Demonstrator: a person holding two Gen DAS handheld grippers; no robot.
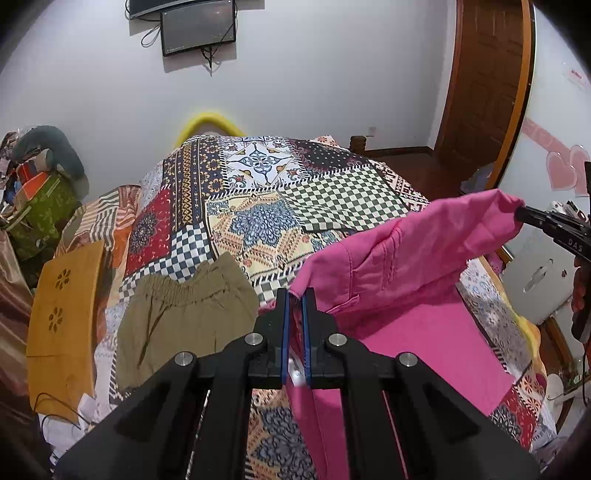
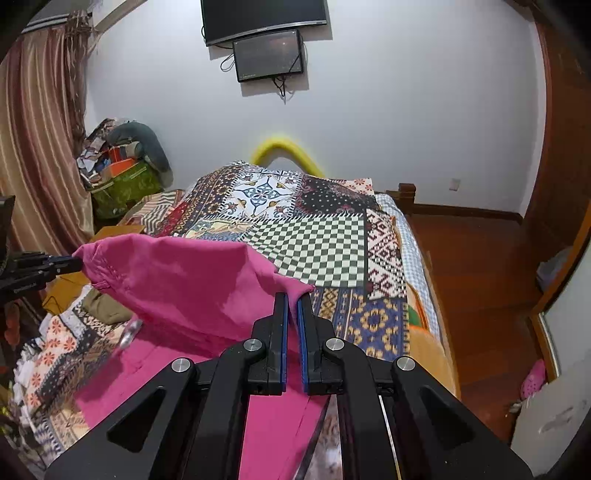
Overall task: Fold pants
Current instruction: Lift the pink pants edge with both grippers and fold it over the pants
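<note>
A bed (image 1: 332,206) covered by a patchwork quilt (image 2: 325,243) of checks, florals and geometric prints fills most of both views, with a white wall behind it. On the wall hang a dark television (image 2: 264,16) and a smaller screen (image 2: 269,55) just below it. A wooden door (image 1: 484,81) stands at the right side of the room, and striped brown curtains (image 2: 40,140) hang on the left.

Bright pink pants (image 1: 406,266) lie across the near part of the bed, with one edge lifted off the quilt and stretched between the two grippers. The lower part stays flat on the bed. Folded olive-green shorts (image 1: 184,314) lie on the quilt just left of the pink pants.

The left gripper (image 1: 297,295) has its fingers drawn narrow, pinching a corner of the pink fabric. The right gripper (image 2: 293,299) likewise has its fingers nearly together, clamping the opposite corner of the raised edge.
</note>
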